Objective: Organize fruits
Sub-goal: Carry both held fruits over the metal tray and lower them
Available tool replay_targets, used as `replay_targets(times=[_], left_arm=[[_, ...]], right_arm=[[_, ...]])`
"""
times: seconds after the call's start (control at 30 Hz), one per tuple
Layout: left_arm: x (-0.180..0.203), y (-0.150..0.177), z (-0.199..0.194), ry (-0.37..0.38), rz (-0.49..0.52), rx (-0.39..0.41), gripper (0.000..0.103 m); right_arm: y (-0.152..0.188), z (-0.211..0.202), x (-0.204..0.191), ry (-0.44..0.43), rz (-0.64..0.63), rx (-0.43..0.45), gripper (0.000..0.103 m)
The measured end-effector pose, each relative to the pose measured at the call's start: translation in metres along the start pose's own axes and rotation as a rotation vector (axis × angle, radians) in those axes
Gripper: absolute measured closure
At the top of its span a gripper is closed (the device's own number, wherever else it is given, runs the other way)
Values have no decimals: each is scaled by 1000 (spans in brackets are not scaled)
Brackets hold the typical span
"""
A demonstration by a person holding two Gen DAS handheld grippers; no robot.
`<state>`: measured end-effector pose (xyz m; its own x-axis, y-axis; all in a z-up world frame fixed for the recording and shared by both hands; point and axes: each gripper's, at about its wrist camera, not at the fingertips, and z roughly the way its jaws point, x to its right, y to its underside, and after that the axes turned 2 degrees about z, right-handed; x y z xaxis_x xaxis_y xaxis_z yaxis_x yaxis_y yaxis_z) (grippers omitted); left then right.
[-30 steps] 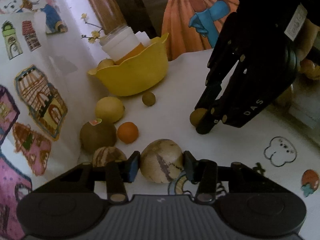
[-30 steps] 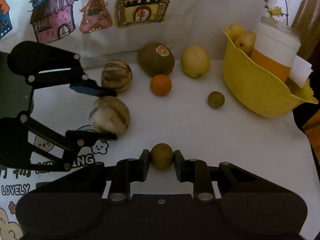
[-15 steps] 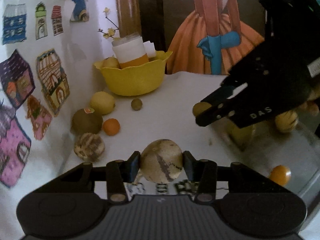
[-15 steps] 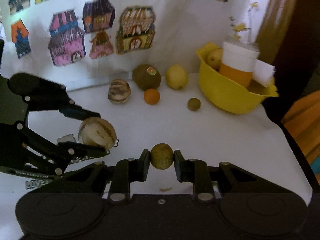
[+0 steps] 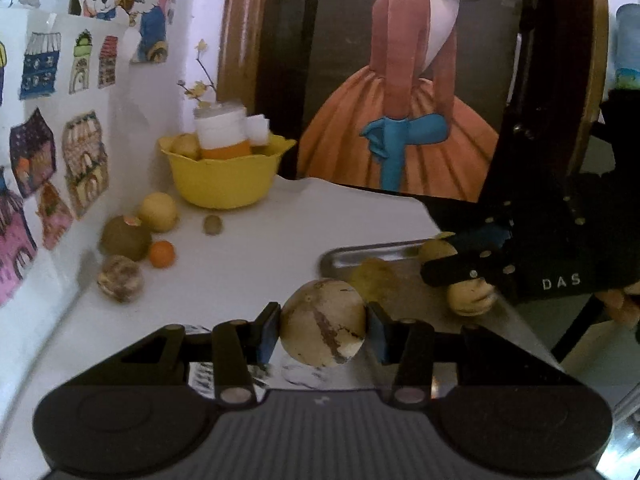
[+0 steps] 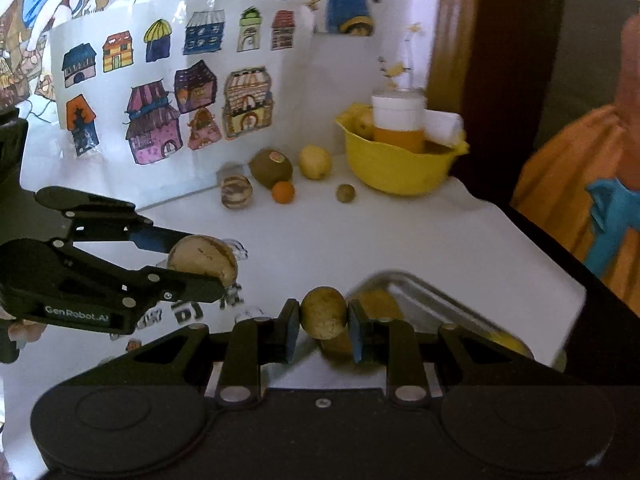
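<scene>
Free room and obstacles. Lower centre of the left wrist view: the left gripper (image 5: 322, 322) is filled by a pale streaked melon (image 5: 322, 322), its jaws closed against it. Centre right: a metal tray (image 5: 340, 254) already bears fruit, and the right gripper (image 5: 440, 258), clamped on a small brown fruit (image 6: 323, 317), overhangs its far side. Middle of the frame: a bare band of white tablecloth (image 5: 280, 240) lies open between tray and wall. Left: five loose fruits (image 5: 124, 238) cluster by the wall, near a yellow bowl (image 5: 224, 180) holding a jar (image 5: 222, 132).
</scene>
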<state>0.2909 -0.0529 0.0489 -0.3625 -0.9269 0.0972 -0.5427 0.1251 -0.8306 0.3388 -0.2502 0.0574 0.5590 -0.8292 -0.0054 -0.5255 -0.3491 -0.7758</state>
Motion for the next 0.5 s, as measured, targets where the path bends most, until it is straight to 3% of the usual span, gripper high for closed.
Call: replay_targets(times=[0.17, 0.5], left_arm=[[24, 13, -4, 24, -42, -35, 54], [67, 36, -11, 18, -41, -59, 54]], right_arm=[[36, -25, 16, 33, 104, 19, 75], [92, -40, 22, 142, 168, 51, 75]])
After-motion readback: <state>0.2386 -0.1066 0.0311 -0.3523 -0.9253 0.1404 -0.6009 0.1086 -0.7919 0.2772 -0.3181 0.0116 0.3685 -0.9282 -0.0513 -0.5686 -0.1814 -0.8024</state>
